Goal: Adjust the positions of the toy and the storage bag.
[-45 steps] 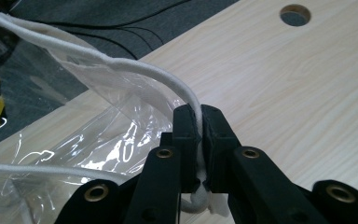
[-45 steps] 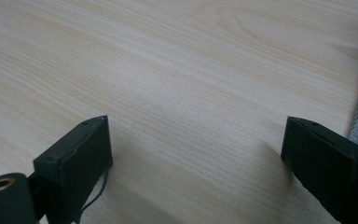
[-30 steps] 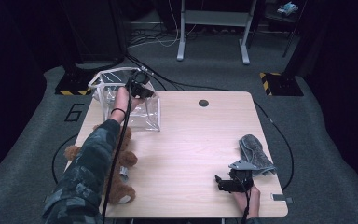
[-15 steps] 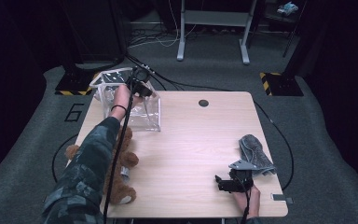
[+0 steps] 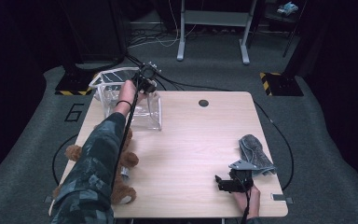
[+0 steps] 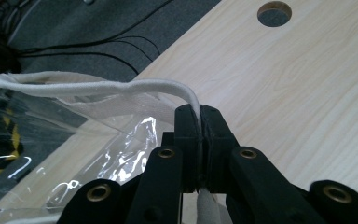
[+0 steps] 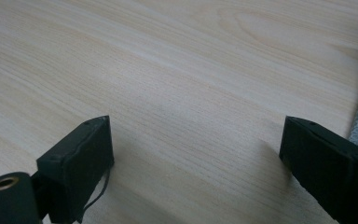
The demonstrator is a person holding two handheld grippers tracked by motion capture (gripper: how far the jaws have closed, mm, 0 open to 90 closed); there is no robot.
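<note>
From above, the left gripper (image 5: 145, 80) is stretched out to the clear plastic bag (image 5: 129, 103) standing at the table's (image 5: 196, 140) far left corner, gripping its upper rim. A teddy bear (image 5: 121, 172) lies along the left edge under the sleeve. The right gripper (image 5: 227, 183) rests near the front right corner, just beside a grey cloth (image 5: 256, 153).

In the left gripper view, the jaws are pinched tight on the bag's white fabric rim (image 6: 121, 88).

In the right gripper view, the jaws stand wide apart over bare wood, with the cloth at the right edge.
</note>
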